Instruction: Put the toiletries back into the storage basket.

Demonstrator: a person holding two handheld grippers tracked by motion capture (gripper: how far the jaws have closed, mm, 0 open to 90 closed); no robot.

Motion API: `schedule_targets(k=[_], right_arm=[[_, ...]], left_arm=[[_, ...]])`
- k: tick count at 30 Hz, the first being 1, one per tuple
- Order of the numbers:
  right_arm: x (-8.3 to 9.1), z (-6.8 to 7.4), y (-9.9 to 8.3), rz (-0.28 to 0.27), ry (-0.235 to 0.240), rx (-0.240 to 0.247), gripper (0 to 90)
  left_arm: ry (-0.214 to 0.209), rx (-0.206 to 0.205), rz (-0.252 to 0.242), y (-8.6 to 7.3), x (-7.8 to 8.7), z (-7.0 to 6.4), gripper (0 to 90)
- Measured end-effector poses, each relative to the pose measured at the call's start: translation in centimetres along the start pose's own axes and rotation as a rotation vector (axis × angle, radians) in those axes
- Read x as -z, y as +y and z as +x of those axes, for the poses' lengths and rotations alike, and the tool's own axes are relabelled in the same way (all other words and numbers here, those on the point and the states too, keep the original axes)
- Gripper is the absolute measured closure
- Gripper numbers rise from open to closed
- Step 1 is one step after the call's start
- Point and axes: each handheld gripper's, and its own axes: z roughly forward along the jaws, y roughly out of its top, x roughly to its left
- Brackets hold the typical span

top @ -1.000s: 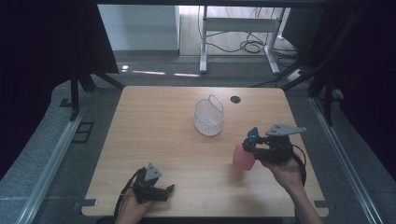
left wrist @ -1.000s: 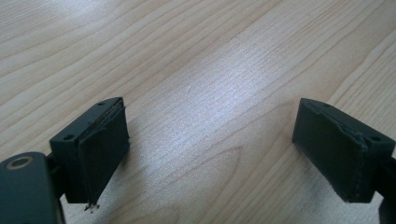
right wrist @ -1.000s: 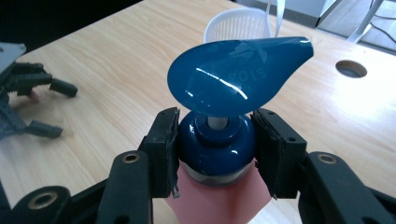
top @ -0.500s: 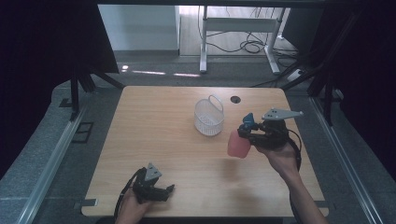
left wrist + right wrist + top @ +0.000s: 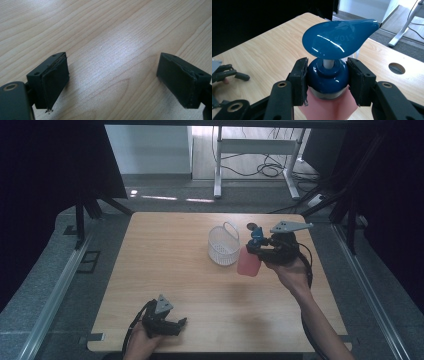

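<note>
A pink pump bottle [image 5: 248, 262] with a blue pump head [image 5: 337, 37] hangs in the air just right of a white mesh basket [image 5: 223, 245]. My right gripper [image 5: 258, 247] is shut on the bottle's blue collar [image 5: 327, 77], one pad on each side. The basket stands on the wooden table [image 5: 165, 265] toward its far middle. My left gripper [image 5: 181, 323] rests near the table's front edge, open. Between its two pads [image 5: 53, 80] there is bare wood.
A round cable hole [image 5: 252, 226] sits in the table behind the basket. Beyond the table stand a white desk frame [image 5: 252, 150] and loose cables on the floor. Dark curtains close off both sides.
My right gripper has carried the pink bottle up and away from me, leftward, until it hangs next to the basket. The left gripper has stayed put.
</note>
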Motion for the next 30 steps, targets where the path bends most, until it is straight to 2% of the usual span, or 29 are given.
schedule_targets(k=[6,22,30], right_arm=[[-1.1,0.0,1.3,-0.01,-0.002,0.015,52.9],[-4.1,-0.2,3.6,-0.025,-0.005,0.011,52.9],[-6.0,-0.8,4.6,-0.03,-0.033,0.021,52.9]], left_arm=[[0.001,-0.001,0.0,0.0,0.0,0.0,10.4],[0.0,-0.001,0.0,0.0,0.0,0.0,10.4],[0.0,0.001,-0.001,0.0,0.0,0.0,10.4]])
